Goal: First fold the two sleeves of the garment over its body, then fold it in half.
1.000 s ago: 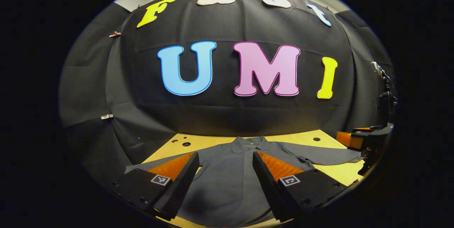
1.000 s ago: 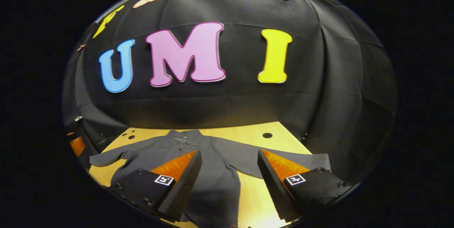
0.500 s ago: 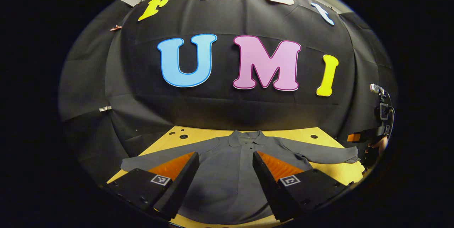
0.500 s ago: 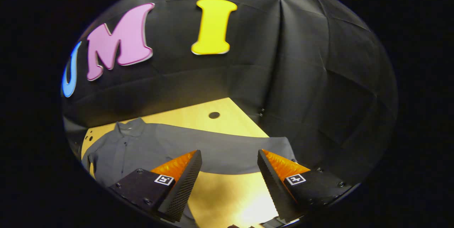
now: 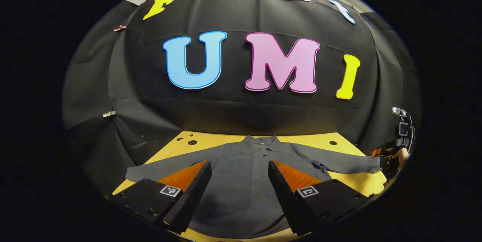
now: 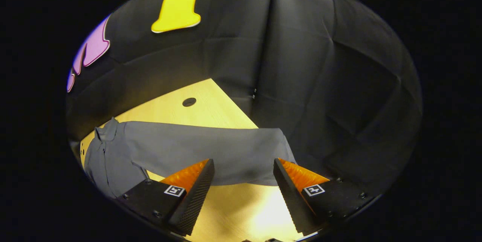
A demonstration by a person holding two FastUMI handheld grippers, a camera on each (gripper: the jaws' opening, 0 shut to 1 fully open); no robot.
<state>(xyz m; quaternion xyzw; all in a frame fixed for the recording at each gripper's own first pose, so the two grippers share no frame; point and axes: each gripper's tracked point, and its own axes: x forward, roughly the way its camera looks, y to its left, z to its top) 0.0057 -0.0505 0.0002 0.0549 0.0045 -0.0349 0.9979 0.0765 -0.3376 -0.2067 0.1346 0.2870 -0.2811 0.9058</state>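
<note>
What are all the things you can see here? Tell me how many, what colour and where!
shirt: one, dark grey, spread flat on the table, collar toward the wall, both sleeves stretched out sideways
table: one, yellow wood with round holes, under the shirt
wall: one, black cloth, behind and beside the table
left gripper: one, open, over the shirt's body
right gripper: one, open, near the end of the shirt's right sleeve
hand: one, at the table's right edge, holding the right gripper
</note>
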